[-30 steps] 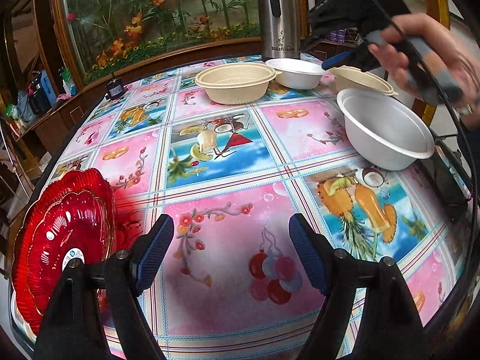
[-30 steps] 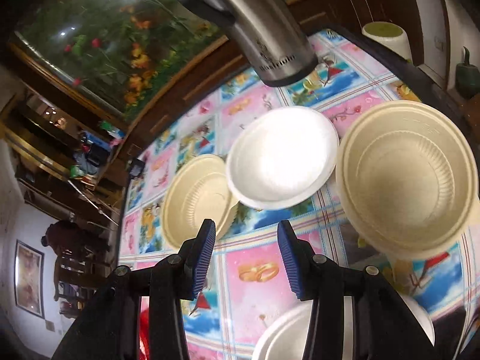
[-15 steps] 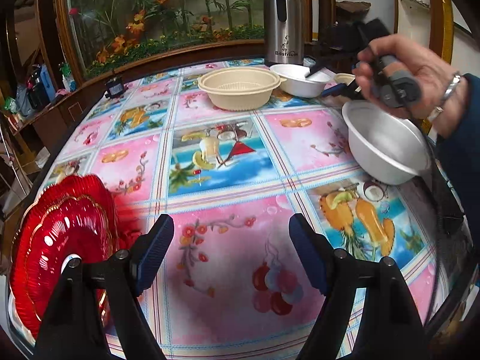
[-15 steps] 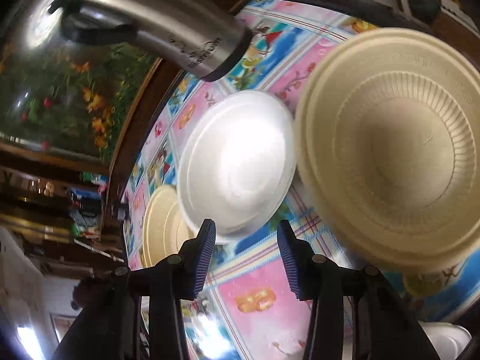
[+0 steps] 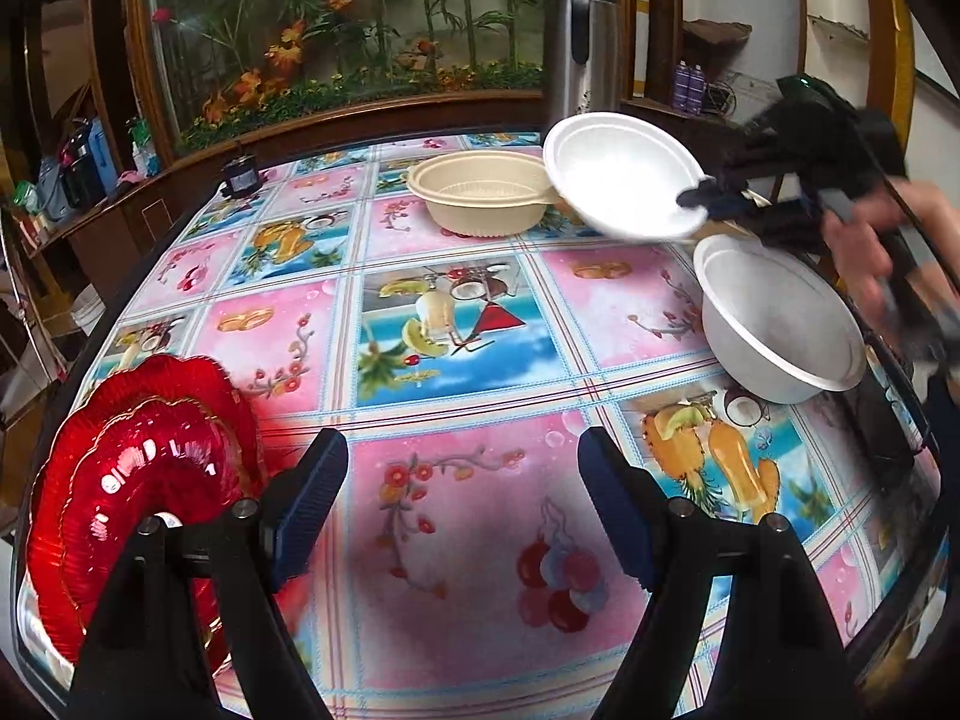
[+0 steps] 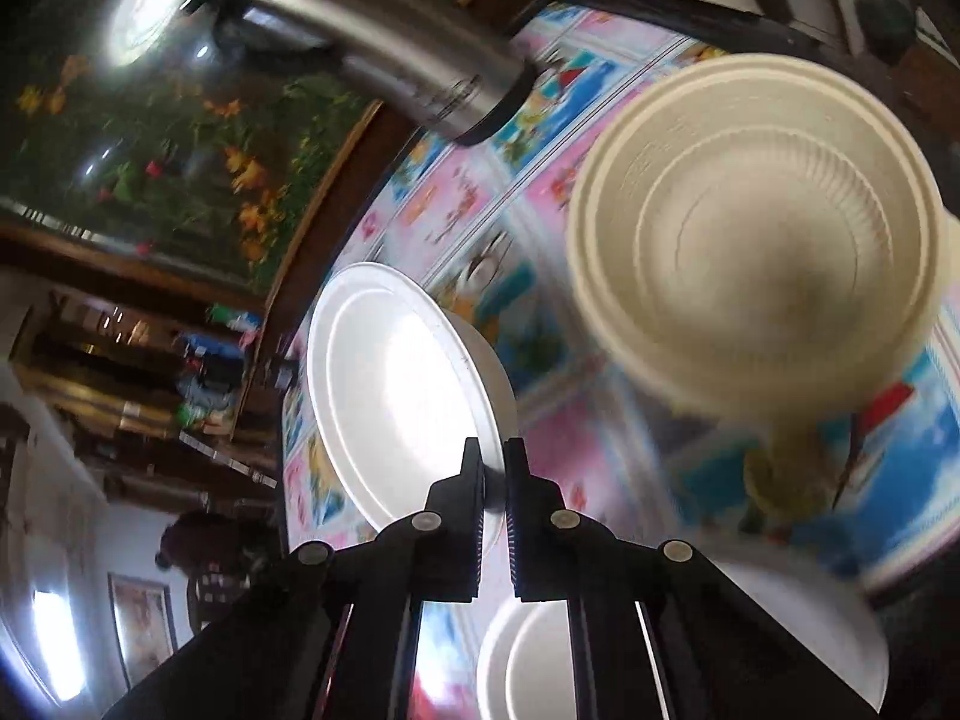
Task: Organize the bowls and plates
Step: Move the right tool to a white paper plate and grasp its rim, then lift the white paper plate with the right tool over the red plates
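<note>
Dining room, round table (image 5: 456, 300) under a bright fruit-print cloth, planter window across the top of the frame, steel flask (image 5: 576, 42) at the far edge. Right gripper (image 6: 492, 468) is clamped on the near rim of a white bowl (image 5: 624, 174); in the left wrist view the bowl hangs tilted, off the table, upper right of centre. Left gripper (image 5: 462, 480) sits low in its frame, jaws wide apart, nothing between them, over bare cloth.

Other pieces: beige bowl (image 5: 480, 192) at upper centre, second white bowl (image 5: 780, 318) at right near the table edge, another beige bowl (image 6: 756, 228) filling the upper right of the right wrist view, red plates (image 5: 138, 468) stacked at lower left, overhanging close to the rim.

Handling, my read: the white bowl looks like thin foam or paper, very light, slightly flexible, easy to dent. A rim pinch is the sensible hold, but a one-point grip lets it swing and tilt. Red plates look like glass or hard plastic: heavier, slick, chip risk.

Room: middle of the table is open, plenty of space to set down or stack. Tight spots are the right edge by the second white bowl and the flask behind.
</note>
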`<act>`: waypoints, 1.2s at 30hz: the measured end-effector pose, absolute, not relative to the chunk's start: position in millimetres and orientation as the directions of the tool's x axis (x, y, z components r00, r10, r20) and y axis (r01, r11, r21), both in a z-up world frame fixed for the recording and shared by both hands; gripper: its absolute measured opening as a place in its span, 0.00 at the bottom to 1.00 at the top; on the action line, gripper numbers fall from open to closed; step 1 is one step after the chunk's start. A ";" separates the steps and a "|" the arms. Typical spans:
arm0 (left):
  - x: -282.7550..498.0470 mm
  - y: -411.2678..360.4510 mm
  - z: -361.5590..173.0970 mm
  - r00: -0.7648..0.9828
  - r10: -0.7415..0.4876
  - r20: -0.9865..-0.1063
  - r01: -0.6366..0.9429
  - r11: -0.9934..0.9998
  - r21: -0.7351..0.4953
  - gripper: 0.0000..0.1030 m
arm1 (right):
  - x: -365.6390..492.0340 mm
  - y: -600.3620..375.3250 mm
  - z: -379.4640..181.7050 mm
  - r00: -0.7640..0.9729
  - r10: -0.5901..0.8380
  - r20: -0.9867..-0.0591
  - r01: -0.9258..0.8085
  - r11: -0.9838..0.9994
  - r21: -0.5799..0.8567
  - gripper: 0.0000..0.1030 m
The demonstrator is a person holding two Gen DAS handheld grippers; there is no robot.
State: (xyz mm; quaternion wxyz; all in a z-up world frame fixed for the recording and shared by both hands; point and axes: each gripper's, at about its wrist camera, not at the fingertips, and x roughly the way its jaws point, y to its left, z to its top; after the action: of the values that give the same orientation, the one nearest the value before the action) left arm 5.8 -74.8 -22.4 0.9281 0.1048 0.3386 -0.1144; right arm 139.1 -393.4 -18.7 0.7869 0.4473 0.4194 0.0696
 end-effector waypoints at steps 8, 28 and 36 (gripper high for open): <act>2.2 -42.1 -2.4 0.760 -0.146 -0.633 0.222 0.974 0.041 0.77 | 103.6 -299.5 -14.2 0.466 0.605 -0.645 0.004 0.728 0.685 0.06; 69.1 -50.5 -36.9 0.651 -0.144 -0.745 0.194 0.981 -0.019 0.36 | 85.8 -226.7 -3.7 0.534 0.360 -0.765 -0.213 0.933 0.291 0.19; 45.8 -57.9 -30.9 0.687 -0.155 -0.710 0.229 0.973 0.010 0.21 | 66.7 -228.9 -6.7 0.581 0.392 -0.713 -0.205 0.918 0.338 0.11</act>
State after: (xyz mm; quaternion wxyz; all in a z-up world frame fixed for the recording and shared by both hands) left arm 45.8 -57.9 -30.9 0.9170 0.0489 0.3817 -0.1046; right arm 66.7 -228.9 -6.7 0.8823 0.1100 0.4251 0.1694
